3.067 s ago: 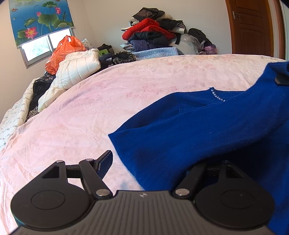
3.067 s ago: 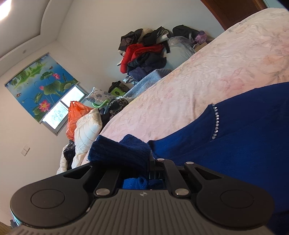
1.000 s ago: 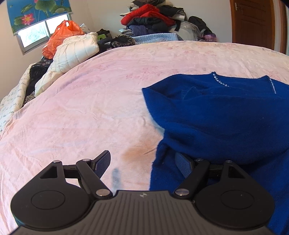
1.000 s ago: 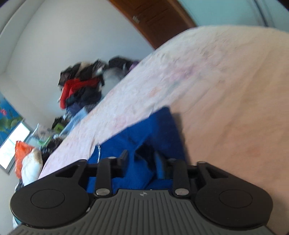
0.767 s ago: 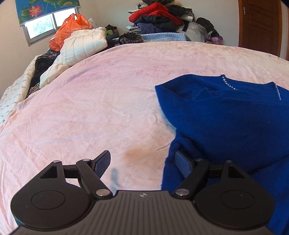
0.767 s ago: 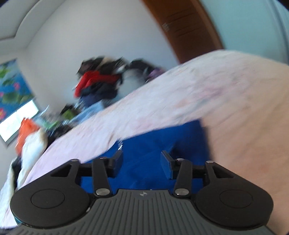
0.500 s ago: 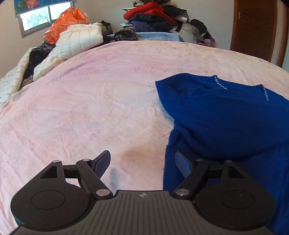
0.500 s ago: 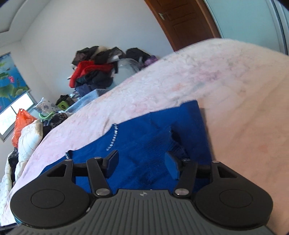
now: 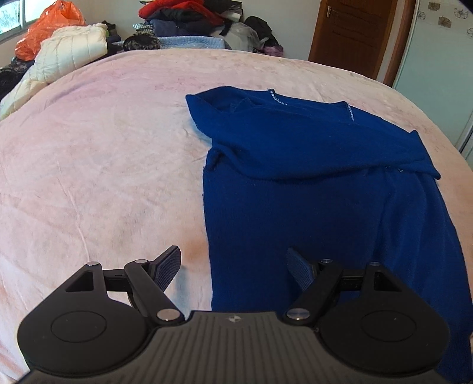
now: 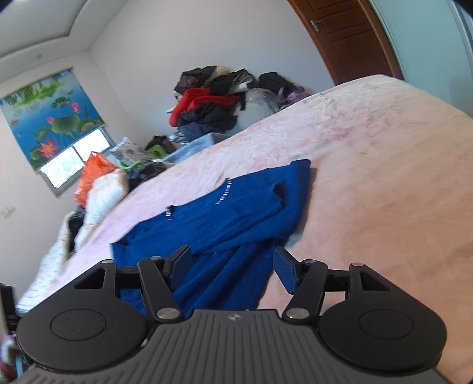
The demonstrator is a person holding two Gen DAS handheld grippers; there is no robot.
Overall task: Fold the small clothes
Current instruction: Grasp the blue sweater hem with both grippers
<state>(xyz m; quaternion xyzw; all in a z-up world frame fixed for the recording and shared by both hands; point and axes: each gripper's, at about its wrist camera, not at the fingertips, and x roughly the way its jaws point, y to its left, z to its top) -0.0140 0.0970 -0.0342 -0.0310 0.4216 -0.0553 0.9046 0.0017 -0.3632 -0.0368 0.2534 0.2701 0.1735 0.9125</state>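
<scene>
A dark blue knit sweater (image 9: 310,183) lies flat on the pink bedspread (image 9: 97,153), with both sleeves folded across its chest and small beads at the neckline. My left gripper (image 9: 233,265) is open and empty, held just above the sweater's lower left edge. The sweater also shows in the right wrist view (image 10: 224,218). My right gripper (image 10: 232,265) is open and empty, above the sweater's right side near its hem.
A pile of clothes (image 9: 189,14), a cream quilted jacket (image 9: 65,56) and an orange bag (image 9: 47,26) lie beyond the bed's far edge. A brown door (image 9: 354,35) stands at the back right. The window (image 10: 74,159) is on the left wall.
Both grippers have let go of the sweater and pulled back and up from it. The sleeves now lie folded over the body. The right gripper opened wider.
</scene>
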